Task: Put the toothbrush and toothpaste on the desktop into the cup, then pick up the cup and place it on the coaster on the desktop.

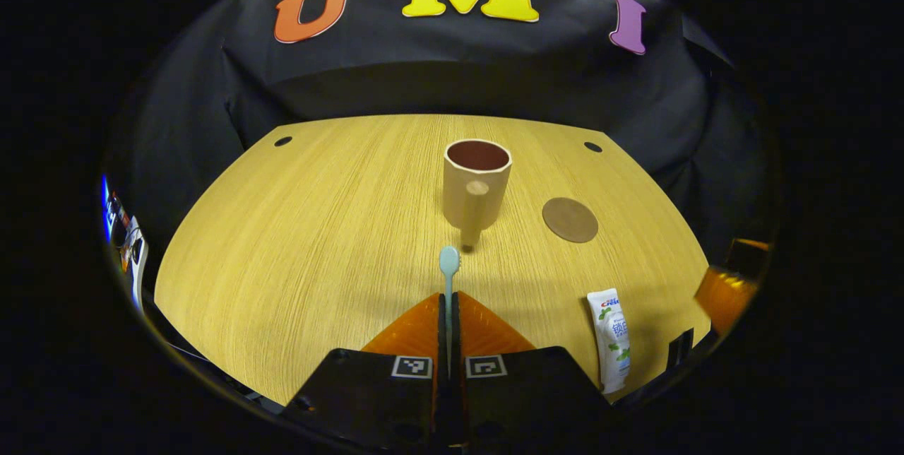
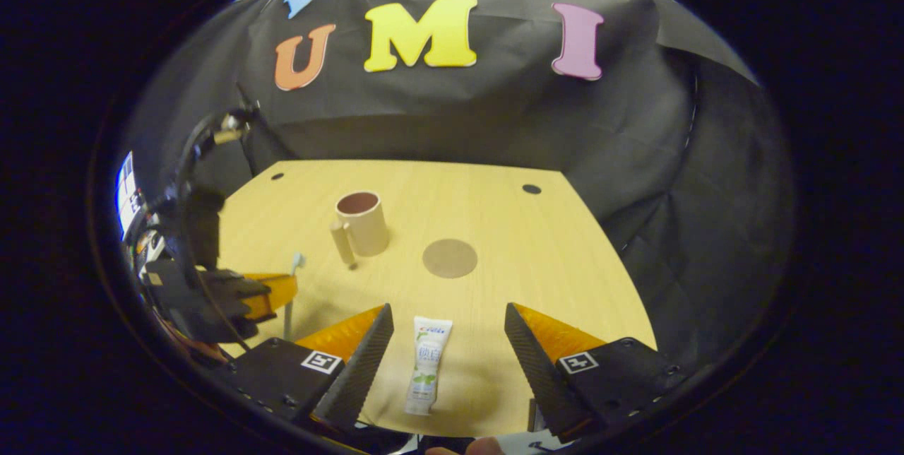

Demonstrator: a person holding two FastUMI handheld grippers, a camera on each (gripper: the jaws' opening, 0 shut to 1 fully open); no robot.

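left gripper view: left gripper (image 1: 449, 314) jaws clamped on toothbrush (image 1: 449, 264), aimed 12 o'clock at cup (image 1: 477, 183) | right gripper (image 2: 445, 342) jaws apart, straddling toothpaste (image 2: 427, 367) for pickup

A light wood-grain counter (image 1: 296, 229) with two dark round holes near its far corners stands against draped black cloth (image 2: 635, 158); a lit screen (image 2: 127, 193) glows at far left.

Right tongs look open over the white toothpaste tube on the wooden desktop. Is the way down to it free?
Probably yes. The right tongs stand open with the white toothpaste tube lying flat between the fingers, and nothing lies between them on the wooden desktop.
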